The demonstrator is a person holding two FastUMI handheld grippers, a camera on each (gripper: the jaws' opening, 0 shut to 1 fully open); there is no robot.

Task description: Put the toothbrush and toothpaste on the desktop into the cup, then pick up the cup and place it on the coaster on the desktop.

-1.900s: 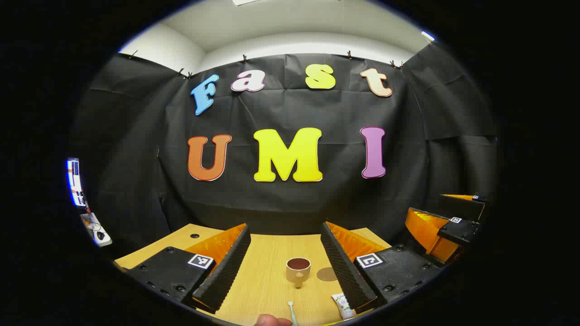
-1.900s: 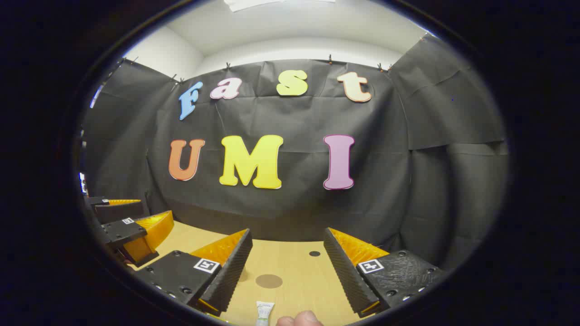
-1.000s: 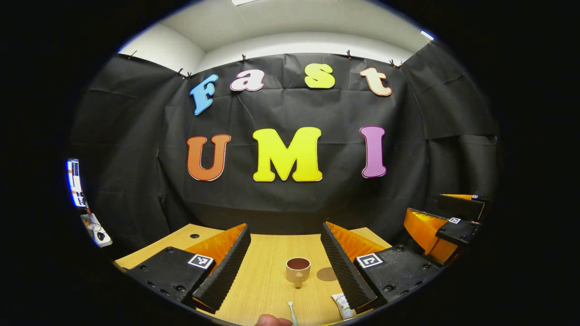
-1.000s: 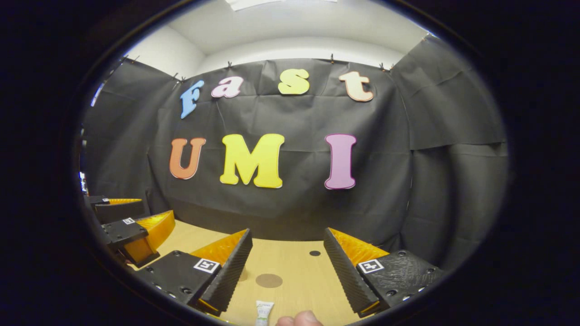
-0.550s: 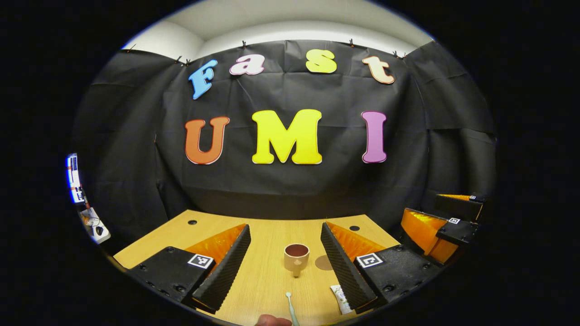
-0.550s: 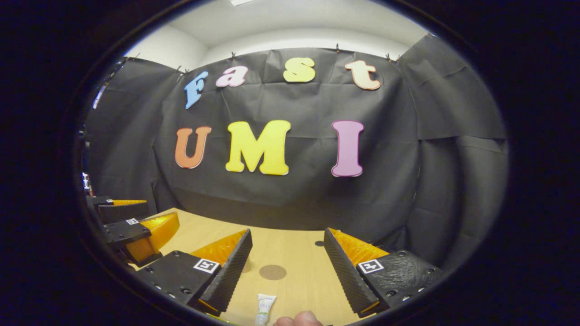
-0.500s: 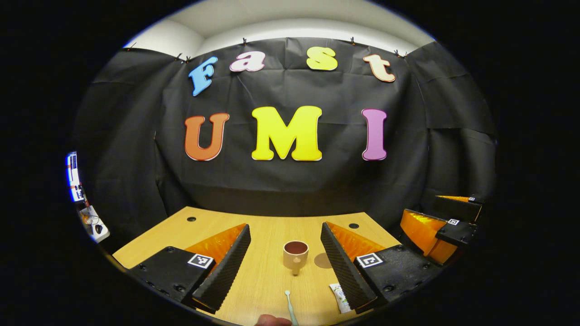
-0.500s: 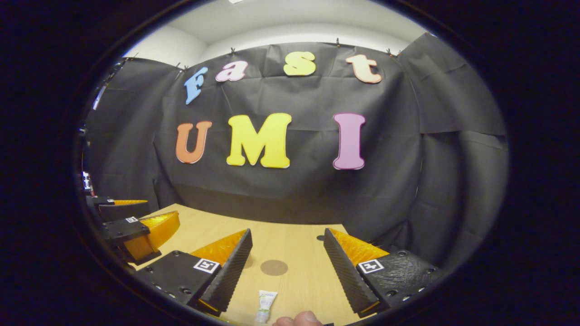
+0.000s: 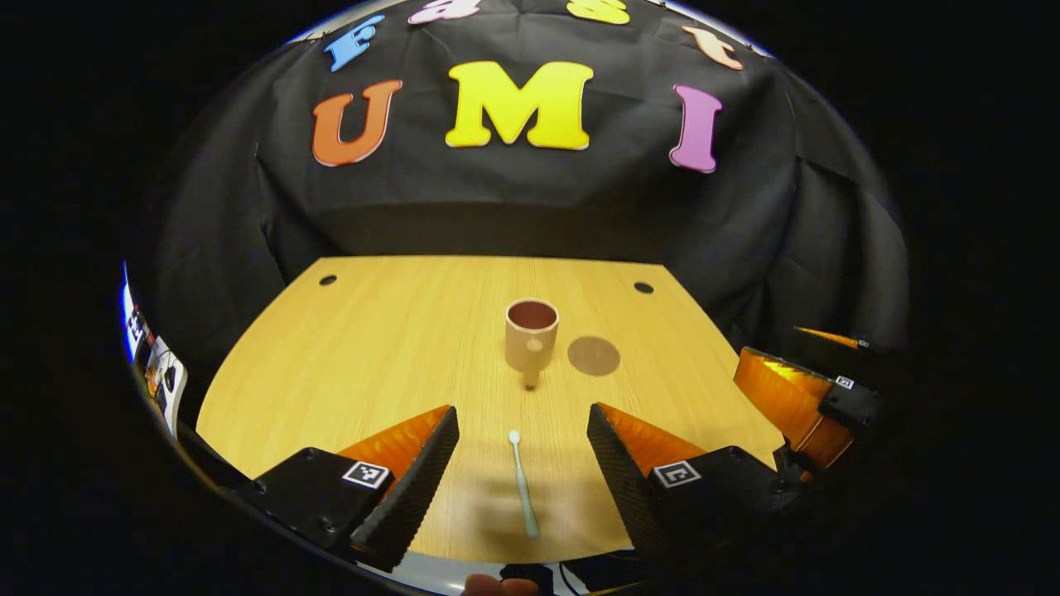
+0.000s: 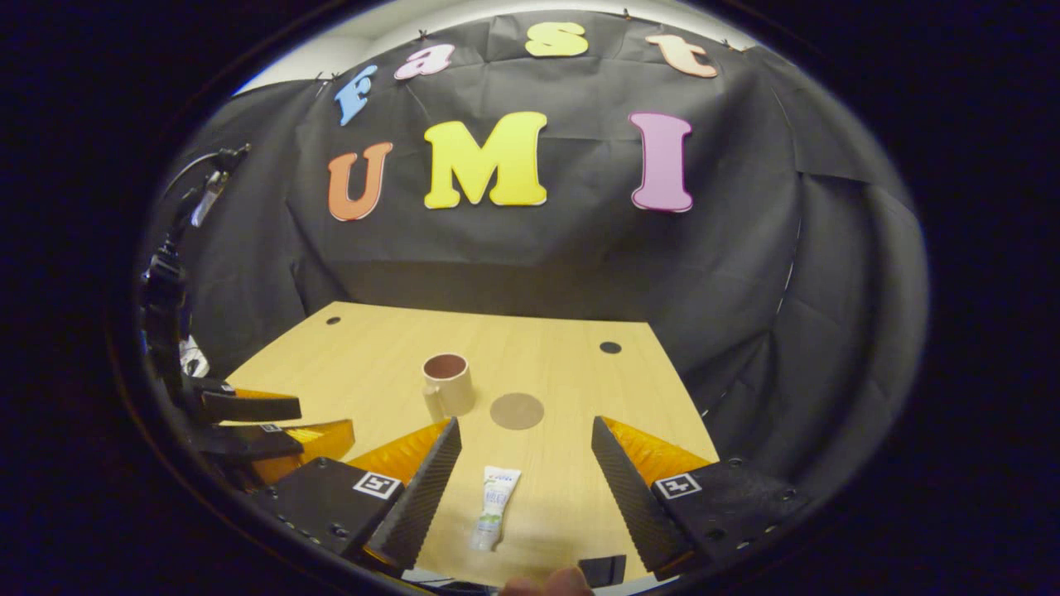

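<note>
A pale green toothbrush lies on the wooden desk, head pointing away, between the fingers of my open left gripper, which hovers above it. A beige cup with its handle toward me stands upright mid-desk, and a round brown coaster lies just right of it. In the right gripper view, a white toothpaste tube lies between the fingers of my open right gripper. The cup and coaster sit beyond it. The left gripper shows at the left of that view.
The desk has small cable holes at its far corners. Black cloth walls close the back and sides. The desk's near edge runs just under my grippers. A person's fingertip shows at the bottom. The right gripper is at right.
Both grippers have tilted downward and risen, so the whole desk now shows. The toothbrush and toothpaste now lie fully between the open fingers. Nothing on the desk has moved.
</note>
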